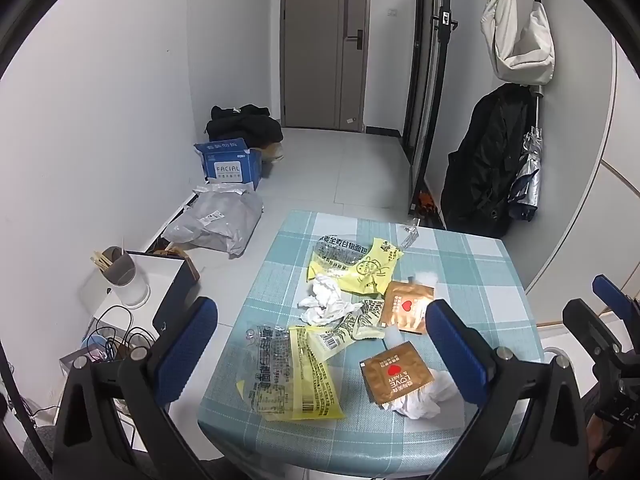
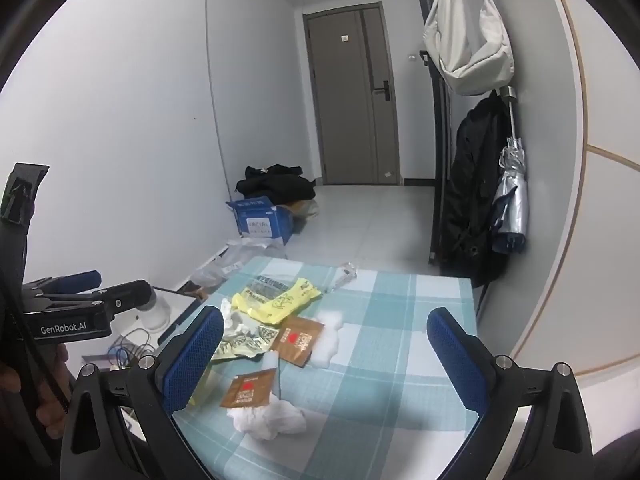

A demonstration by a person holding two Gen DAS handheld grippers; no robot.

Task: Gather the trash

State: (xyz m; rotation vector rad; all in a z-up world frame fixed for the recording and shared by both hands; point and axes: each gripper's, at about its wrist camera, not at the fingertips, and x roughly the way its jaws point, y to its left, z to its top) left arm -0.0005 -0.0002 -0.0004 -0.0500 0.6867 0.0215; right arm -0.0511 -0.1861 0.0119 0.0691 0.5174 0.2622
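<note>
Both claws, the left claw and the right claw, hung spread wide and empty above the table. Nearest lay a crumpled tissue beside a brown sachet; pinching the tissue's bulk first would likely go best. Farther off lay yellow wrappers. On the floor, the blue box stood open, its contents seemingly hidden.

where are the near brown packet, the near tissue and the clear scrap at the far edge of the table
near brown packet (image 1: 396,378), left wrist view, middle of its printed face
near tissue (image 2: 272,420), right wrist view, centre of the crumpled wad
clear scrap (image 1: 410,232), left wrist view, middle of the crinkled plastic
</note>
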